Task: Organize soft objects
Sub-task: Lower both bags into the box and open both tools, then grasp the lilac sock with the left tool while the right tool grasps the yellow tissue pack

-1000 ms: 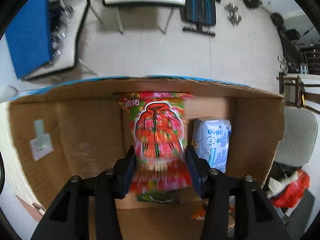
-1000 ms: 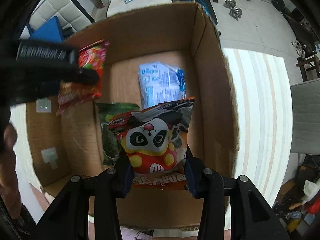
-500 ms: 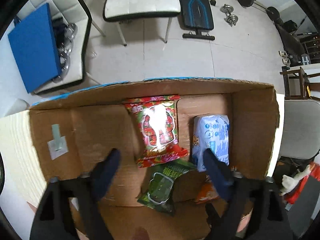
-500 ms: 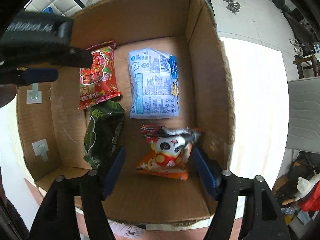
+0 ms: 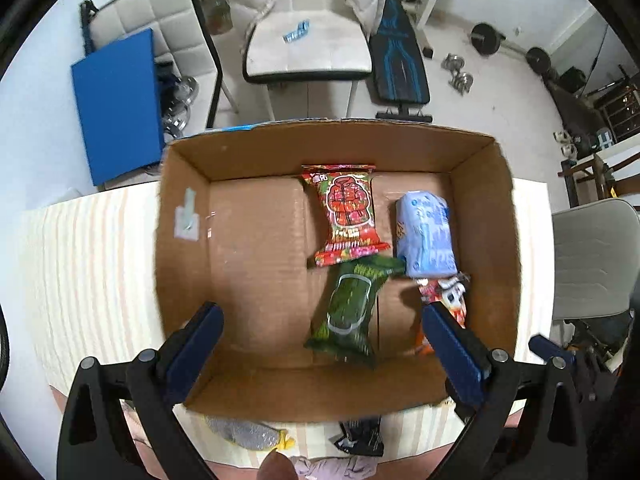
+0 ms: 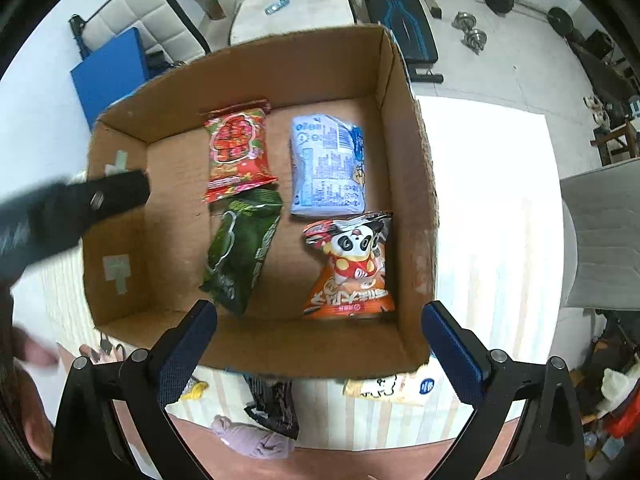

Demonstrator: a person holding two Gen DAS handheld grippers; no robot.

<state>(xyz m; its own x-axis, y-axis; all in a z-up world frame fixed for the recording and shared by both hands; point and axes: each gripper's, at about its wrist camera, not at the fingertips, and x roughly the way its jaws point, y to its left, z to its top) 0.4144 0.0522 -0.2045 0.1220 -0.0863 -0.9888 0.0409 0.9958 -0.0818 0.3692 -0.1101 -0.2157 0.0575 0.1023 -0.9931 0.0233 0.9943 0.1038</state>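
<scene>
An open cardboard box [image 5: 188,288] [image 6: 412,184] sits on a striped cloth. Inside lie a red snack bag [image 5: 346,212] [image 6: 236,148], a green bag [image 5: 348,308] [image 6: 240,248], a pale blue pack [image 5: 426,232] [image 6: 326,164] and an orange panda bag [image 5: 446,300] [image 6: 352,264]. My left gripper [image 5: 320,348] is open and empty above the box's near edge. My right gripper [image 6: 320,344] is open and empty above the near wall, just short of the panda bag. The left gripper's body [image 6: 60,208] shows at the left of the right wrist view.
On the cloth in front of the box lie a black packet [image 6: 274,404] [image 5: 360,438], a grey-yellow item [image 5: 248,434], a mauve soft item [image 6: 252,438] and a cream packet [image 6: 392,388]. Chairs [image 5: 308,40], a blue board [image 5: 120,100] and weights stand beyond the table.
Both grippers opened and let go: the red bag and the panda bag now lie in the box. Both grippers have pulled back and up from the box.
</scene>
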